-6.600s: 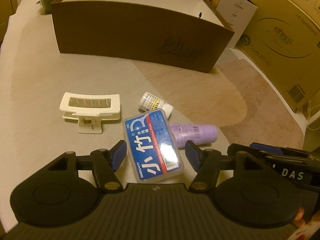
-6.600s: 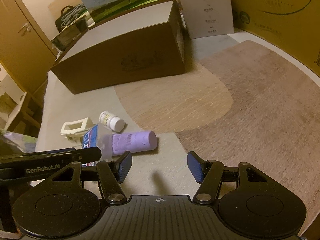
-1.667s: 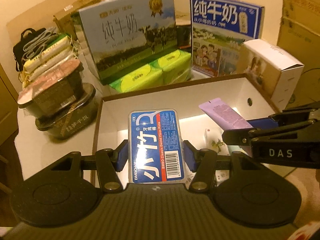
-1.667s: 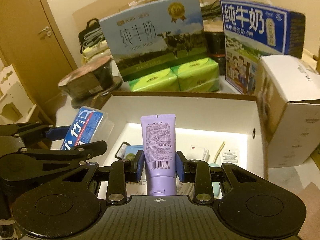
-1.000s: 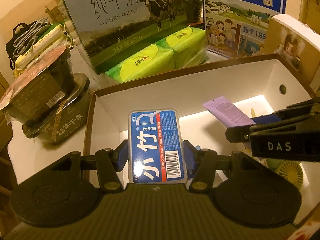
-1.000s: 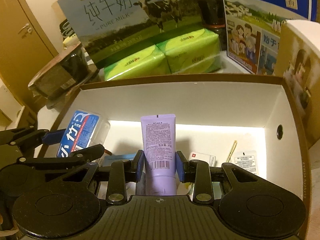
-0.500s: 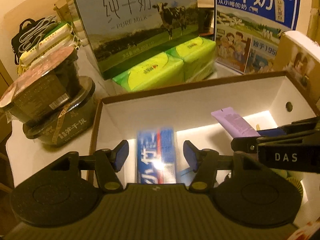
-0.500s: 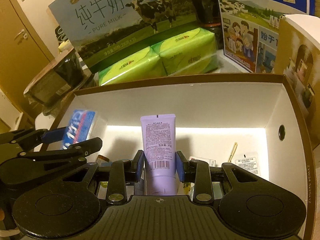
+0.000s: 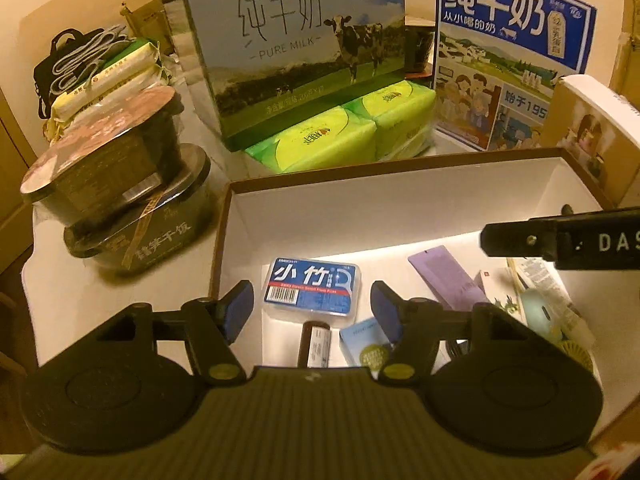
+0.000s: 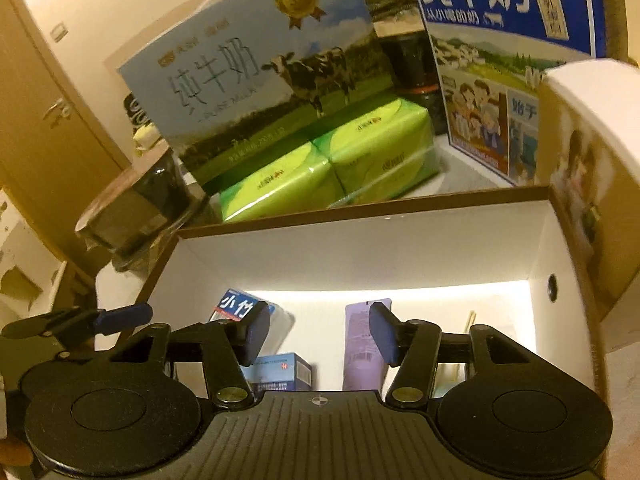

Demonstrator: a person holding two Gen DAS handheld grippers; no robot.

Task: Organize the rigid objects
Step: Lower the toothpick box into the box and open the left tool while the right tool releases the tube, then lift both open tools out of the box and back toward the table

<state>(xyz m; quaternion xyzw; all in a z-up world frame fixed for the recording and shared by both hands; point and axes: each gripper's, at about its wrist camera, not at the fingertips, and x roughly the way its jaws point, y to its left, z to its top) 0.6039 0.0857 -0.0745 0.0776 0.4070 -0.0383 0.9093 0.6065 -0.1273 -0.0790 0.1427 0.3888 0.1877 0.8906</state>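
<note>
I am holding my left gripper [image 9: 312, 306] wide open over the left end of the box [image 9: 400, 216], with nothing in it. The blue floss case [image 9: 313, 287] is lying flat on the box floor, near the left wall. My right gripper [image 10: 318, 334] is open too (nothing in it), and the purple tube [image 10: 365, 344] is lying in the box beside the case.

We were in a home: milk cartons [image 9: 296, 44], tissue packs [image 9: 344, 136] and noodle tubs [image 9: 116, 184] crowded the table beside a wooden door [image 10: 48, 120].
</note>
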